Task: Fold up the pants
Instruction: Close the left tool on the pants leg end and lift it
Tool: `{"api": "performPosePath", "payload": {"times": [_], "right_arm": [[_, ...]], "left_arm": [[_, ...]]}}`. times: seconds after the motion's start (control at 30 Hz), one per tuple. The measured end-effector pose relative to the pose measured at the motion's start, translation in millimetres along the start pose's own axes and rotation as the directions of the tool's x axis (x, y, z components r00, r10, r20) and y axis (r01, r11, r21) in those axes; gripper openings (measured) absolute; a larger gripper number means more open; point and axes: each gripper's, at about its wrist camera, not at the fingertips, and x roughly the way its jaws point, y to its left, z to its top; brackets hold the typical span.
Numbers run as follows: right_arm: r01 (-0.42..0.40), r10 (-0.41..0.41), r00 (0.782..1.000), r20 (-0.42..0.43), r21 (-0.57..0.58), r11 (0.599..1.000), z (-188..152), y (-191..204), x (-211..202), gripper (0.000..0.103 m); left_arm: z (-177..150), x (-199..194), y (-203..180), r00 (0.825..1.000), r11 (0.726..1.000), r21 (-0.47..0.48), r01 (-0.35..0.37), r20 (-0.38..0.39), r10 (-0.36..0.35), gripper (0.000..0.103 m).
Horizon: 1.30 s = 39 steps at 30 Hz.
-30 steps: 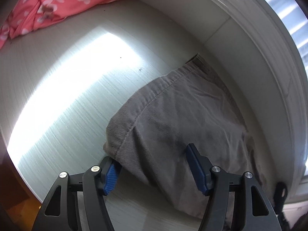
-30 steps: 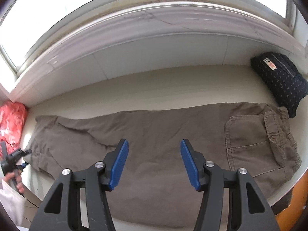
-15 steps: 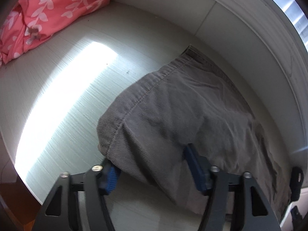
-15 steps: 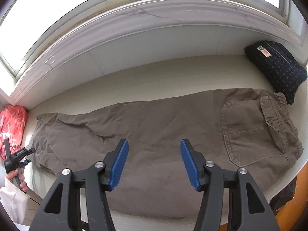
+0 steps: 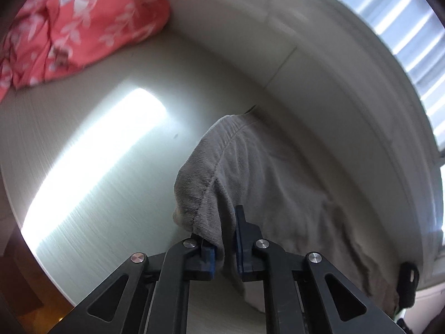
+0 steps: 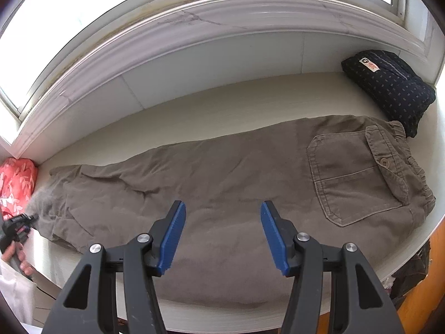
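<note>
Brown-grey corduroy pants [image 6: 228,192] lie flat and lengthwise on a pale window ledge [image 6: 222,105], with the waistband [image 6: 411,161] toward the right end and the leg hems toward the left end. A buttoned patch pocket [image 6: 358,178] faces upward near the waistband. The left gripper [image 5: 224,246] has its blue-padded jaws drawn nearly together on a bunched fold of the hem [image 5: 203,194], which stands raised off the ledge surface [image 5: 91,172] while the rest of the leg trails back along the wall. In the right wrist view the same gripper [image 6: 26,220] appears at the far left edge, touching the hem, held by a partly visible hand [image 6: 15,256]; that region is slightly blurred. The right gripper [image 6: 222,236] hovers above the middle of the pants with its jaws spread wide and nothing between its blue pads [image 6: 173,236]; whether it touches the cloth cannot be told. A coral floral-print cloth [image 5: 78,25] lies bundled at the left end of the ledge, just beyond the hems. A folded navy patterned garment [image 6: 392,86] with a small label rests at the right end, touching the waistband. A white moulded sill [image 6: 211,19] and window panes run behind the ledge.
</note>
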Motion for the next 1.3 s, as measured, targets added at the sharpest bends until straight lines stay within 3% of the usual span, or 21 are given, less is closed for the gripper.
{"api": "performPosePath", "payload": {"times": [0.1,0.17,0.27,0.33,0.37,0.43,0.5,0.67,0.7,0.77,0.97,1.17,1.23,1.27,1.3], "right_arm": [[-0.021,0.021,1.000,-0.018,-0.011,1.000,0.5,6.3,5.5,0.052],[-0.094,0.093,0.995,-0.044,-0.039,0.995,2.9,22.0,11.7,0.052],[-0.242,0.226,0.967,-0.114,-0.149,0.959,7.4,76.4,29.8,0.052],[-0.343,0.311,0.937,-0.158,-0.255,0.904,9.1,132.1,43.9,0.049],[-0.382,0.345,0.923,-0.172,-0.292,0.877,9.3,155.2,50.5,0.032],[-0.445,0.383,0.895,-0.230,-0.382,0.810,11.3,216.6,75.3,0.012],[-0.469,0.389,0.883,-0.264,-0.448,0.761,11.7,264.3,97.0,0.012],[-0.521,0.359,0.849,-0.387,-0.501,0.691,-2.6,344.8,141.1,0.012],[-0.525,0.346,0.845,-0.409,-0.508,0.683,-8.8,351.2,146.9,0.012],[-0.489,0.276,0.862,-0.426,-0.552,0.676,-23.0,364.5,159.9,0.012],[-0.503,0.302,0.846,-0.440,-0.468,0.726,-15.0,348.5,157.0,0.013],[-0.476,0.250,0.865,-0.435,-0.552,0.685,-22.4,353.3,157.6,0.014],[-0.466,0.235,0.871,-0.432,-0.573,0.675,-22.5,359.2,160.4,0.016],[-0.465,0.233,0.872,-0.431,-0.579,0.670,-23.5,361.0,160.7,0.018],[-0.463,0.230,0.873,-0.431,-0.582,0.668,-23.0,362.9,161.8,0.018]], "left_arm": [[2.9,-18.3,-14.2,0.999,0.999,0.045,0.021,0.034,-0.022,0.009],[2.9,-25.6,-20.0,0.998,0.998,0.043,0.043,0.040,-0.044,0.009],[3.5,-33.7,-25.1,0.996,0.997,0.046,0.066,0.049,-0.069,0.009],[0.6,-36.9,-29.7,0.996,0.996,0.068,0.064,0.058,-0.068,0.009],[0.5,-36.7,-32.1,0.996,0.994,0.086,0.060,0.059,-0.066,0.009],[2.7,-30.6,-31.8,0.996,0.993,0.101,0.058,0.059,-0.064,0.009],[3.1,-29.6,-33.6,0.996,0.993,0.107,0.057,0.058,-0.063,0.007],[11.5,-31.7,-31.5,0.995,0.988,0.133,0.081,0.054,-0.089,0.006],[12.7,-32.5,-33.6,0.994,0.985,0.151,0.087,0.056,-0.096,0.006],[12.5,-27.8,-32.9,0.993,0.983,0.149,0.103,0.035,-0.109,0.006],[2.5,-8.3,4.0,0.996,0.995,0.045,0.087,-0.009,-0.087,0.006],[-9.8,14.4,43.1,0.993,0.997,-0.052,0.057,-0.101,-0.062,0.009],[-13.0,16.7,42.7,0.991,0.998,-0.048,0.039,-0.123,-0.045,0.015],[-13.2,18.5,42.3,0.991,0.998,-0.045,0.036,-0.131,-0.042,0.026],[-15.0,19.6,41.8,0.990,0.998,-0.047,0.042,-0.135,-0.048,0.052]]}}
